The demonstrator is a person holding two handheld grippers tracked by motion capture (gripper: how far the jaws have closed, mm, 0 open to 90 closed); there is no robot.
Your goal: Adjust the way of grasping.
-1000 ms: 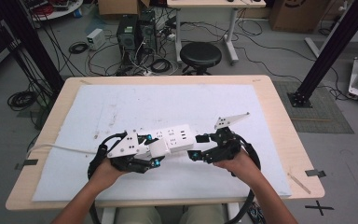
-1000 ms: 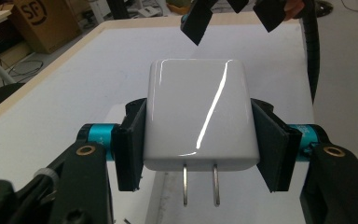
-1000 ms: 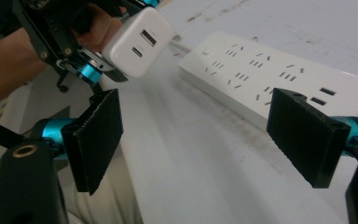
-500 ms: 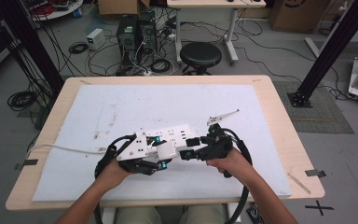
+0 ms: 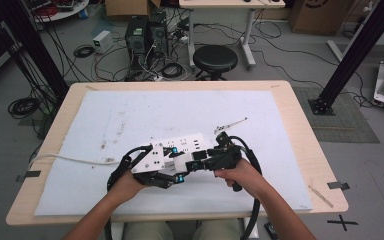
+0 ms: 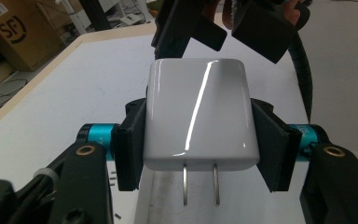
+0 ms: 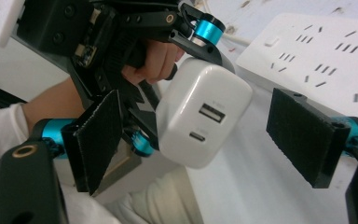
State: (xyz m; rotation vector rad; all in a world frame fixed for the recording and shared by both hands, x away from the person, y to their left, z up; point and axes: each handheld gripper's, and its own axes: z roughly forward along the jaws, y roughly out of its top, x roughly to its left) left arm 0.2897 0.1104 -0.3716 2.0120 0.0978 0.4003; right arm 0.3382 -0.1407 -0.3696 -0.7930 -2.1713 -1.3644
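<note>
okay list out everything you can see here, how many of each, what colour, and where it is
charger: one, glossy white, two metal prongs, clamped between the left gripper's pads above the mat
power strip: one, white, lying on the mat near the grippers, its white cable running off to the table's left
mat: one, pale blue-white, covering most of the table
table: one, light wood, at centre
stool: one, black, on the floor beyond the table
cardboard box: one, brown, on the floor beside the table
left gripper: one, black with teal, shut on the charger
right gripper: one, black with teal, jaws open either side of the charger, not touching
hands: two, holding the grippers at the table's near edge
</note>
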